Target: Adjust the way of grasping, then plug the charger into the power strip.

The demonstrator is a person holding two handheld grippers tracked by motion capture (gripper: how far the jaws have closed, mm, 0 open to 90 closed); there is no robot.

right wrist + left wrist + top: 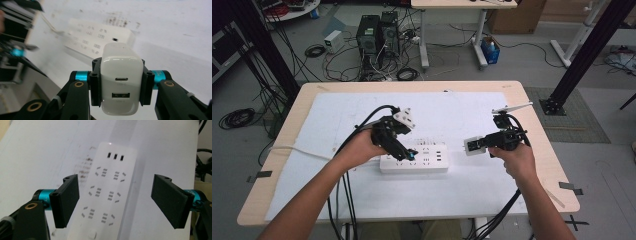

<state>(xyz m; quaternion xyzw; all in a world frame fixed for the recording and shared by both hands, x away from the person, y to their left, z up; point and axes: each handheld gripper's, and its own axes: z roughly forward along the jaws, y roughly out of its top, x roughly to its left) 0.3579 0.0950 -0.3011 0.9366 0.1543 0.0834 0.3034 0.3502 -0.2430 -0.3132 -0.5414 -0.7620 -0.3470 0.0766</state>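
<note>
Left side of the table (287,150): left gripper (404,152) sits low over the left end of a white power strip (414,162) lying flat on the white sheet (362,110) that covers the tabletop. In the left gripper view the two black pads (66,200) stand apart, one on each side of the strip (107,192), with bare gaps between pads and casing: jaws open, nothing held. A pale cord (297,150) runs from the strip's left end toward the table's left edge.

Right of the strip, clear of it: right gripper (474,145), held above the sheet. Its jaws are clamped on a white charger (121,87); the ports face the camera in the right gripper view.
</note>
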